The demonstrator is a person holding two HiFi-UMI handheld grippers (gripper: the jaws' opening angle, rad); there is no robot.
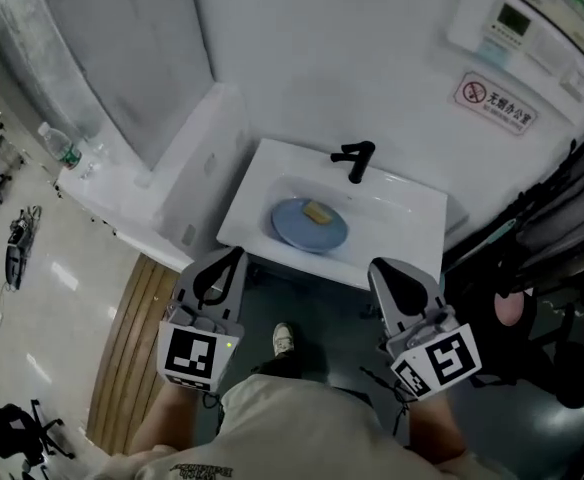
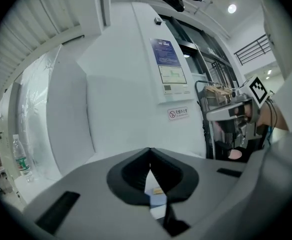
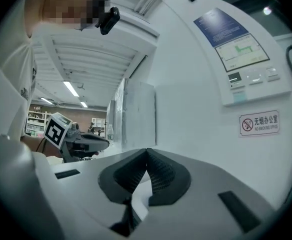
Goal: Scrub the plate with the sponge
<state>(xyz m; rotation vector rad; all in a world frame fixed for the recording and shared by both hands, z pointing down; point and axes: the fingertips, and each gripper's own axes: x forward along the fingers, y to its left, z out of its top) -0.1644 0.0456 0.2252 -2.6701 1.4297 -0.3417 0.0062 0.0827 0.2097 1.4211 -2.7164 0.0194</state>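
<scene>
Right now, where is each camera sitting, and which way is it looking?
Head view: on the person's head, looking steeply down at the sink, plate and sponge; shows left gripper, right gripper, shirt, a shoe.
Left gripper view: on the left gripper, faces the wall past shut jaws; shows the right gripper.
Right gripper view: on the right gripper, faces that wall, jaws shut; shows the left gripper.
Shared: both gripper views catch the no-smoking sign.

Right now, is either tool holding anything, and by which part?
Nothing. The left tool and right tool are shut, empty; the sponge lies on the plate.
</scene>
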